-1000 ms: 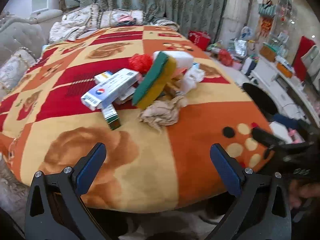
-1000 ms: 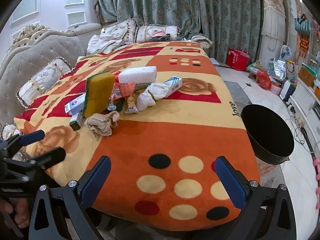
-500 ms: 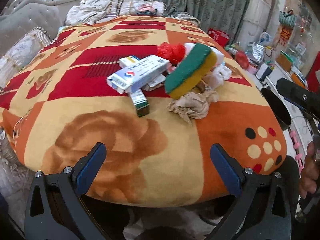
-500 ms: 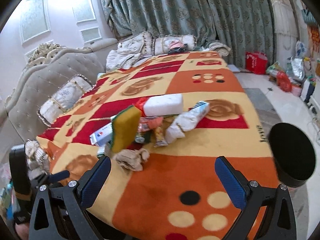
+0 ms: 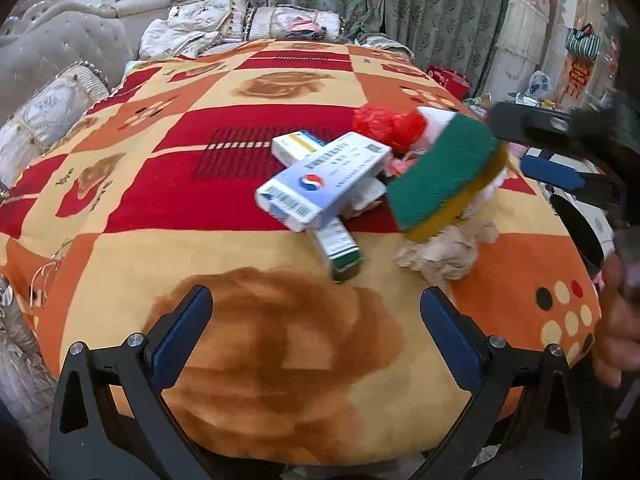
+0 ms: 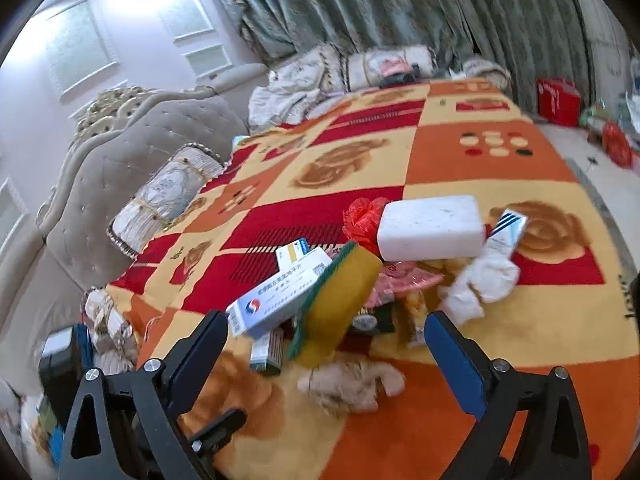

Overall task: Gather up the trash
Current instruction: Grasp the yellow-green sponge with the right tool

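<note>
A heap of trash lies on the orange, red and yellow blanket (image 5: 248, 360). In it are a green-and-yellow sponge (image 5: 444, 184), a white-blue carton (image 5: 324, 184), a small green-ended box (image 5: 340, 248), crumpled brown paper (image 5: 444, 252) and a red plastic bag (image 5: 384, 124). The right wrist view adds a white foam block (image 6: 432, 228) and a white wad (image 6: 484, 280). My left gripper (image 5: 314, 312) hangs open and empty just short of the heap. My right gripper (image 6: 328, 328) is wide, its jaws closing a little. The sponge (image 6: 340, 304) and brown paper (image 6: 352, 384) sit between its fingers, untouched.
A black bin (image 5: 580, 232) stands off the table's right edge, beside a hand. A grey tufted sofa (image 6: 120, 176) with cushions runs along the left. Green curtains (image 6: 360, 4) hang behind. A red bag (image 6: 560, 100) sits on the floor at the far right.
Both grippers have come closer to the heap. The right one swung left, so the black bin left its view and the sponge now lies between its fingers.
</note>
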{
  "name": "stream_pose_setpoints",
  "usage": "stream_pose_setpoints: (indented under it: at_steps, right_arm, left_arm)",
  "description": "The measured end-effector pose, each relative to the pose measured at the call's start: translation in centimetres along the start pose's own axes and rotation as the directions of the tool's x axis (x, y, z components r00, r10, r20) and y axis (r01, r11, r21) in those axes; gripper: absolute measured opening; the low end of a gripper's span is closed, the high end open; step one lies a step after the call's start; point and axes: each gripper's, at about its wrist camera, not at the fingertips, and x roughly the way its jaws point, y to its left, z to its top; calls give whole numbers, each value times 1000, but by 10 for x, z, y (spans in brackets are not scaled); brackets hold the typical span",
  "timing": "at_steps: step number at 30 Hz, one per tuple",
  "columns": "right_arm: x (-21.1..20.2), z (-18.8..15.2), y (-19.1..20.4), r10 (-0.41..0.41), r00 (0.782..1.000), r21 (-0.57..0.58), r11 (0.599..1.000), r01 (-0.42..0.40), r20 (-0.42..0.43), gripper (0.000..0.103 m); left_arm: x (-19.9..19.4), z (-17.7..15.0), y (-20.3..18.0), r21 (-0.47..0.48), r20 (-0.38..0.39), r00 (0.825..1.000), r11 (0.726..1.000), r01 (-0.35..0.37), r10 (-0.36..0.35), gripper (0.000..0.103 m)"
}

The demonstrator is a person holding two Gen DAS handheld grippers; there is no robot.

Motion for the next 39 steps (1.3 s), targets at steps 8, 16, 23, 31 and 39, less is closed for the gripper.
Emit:
stream_pose_setpoints:
  at_steps: [8, 16, 23, 31, 39]
  right_arm:
    - [41, 5, -7, 10, 995, 90, 996, -2, -96, 51]
    - [38, 2, -9, -10, 996, 62, 998, 16, -89, 48]
    - [46, 3, -2, -33, 994, 24, 999, 36, -108, 39]
    - [44, -1, 2, -44, 996, -5, 999, 44, -80, 23]
    - [5, -4, -10, -39, 999, -13, 999, 39, -7, 22]
  left_arm:
    - [6, -3, 11, -46, -18, 1000, 999, 7, -8, 103]
    - [2, -1, 5, -61, -15, 1000, 998, -15, 14, 103]
    - [1, -1, 3, -60, -16, 1000, 998, -17, 16, 103]
    - [1, -1, 4, -67, -18, 1000, 998, -13, 11, 103]
    - [2, 7, 7, -51, 11, 1000, 999, 8, -7, 103]
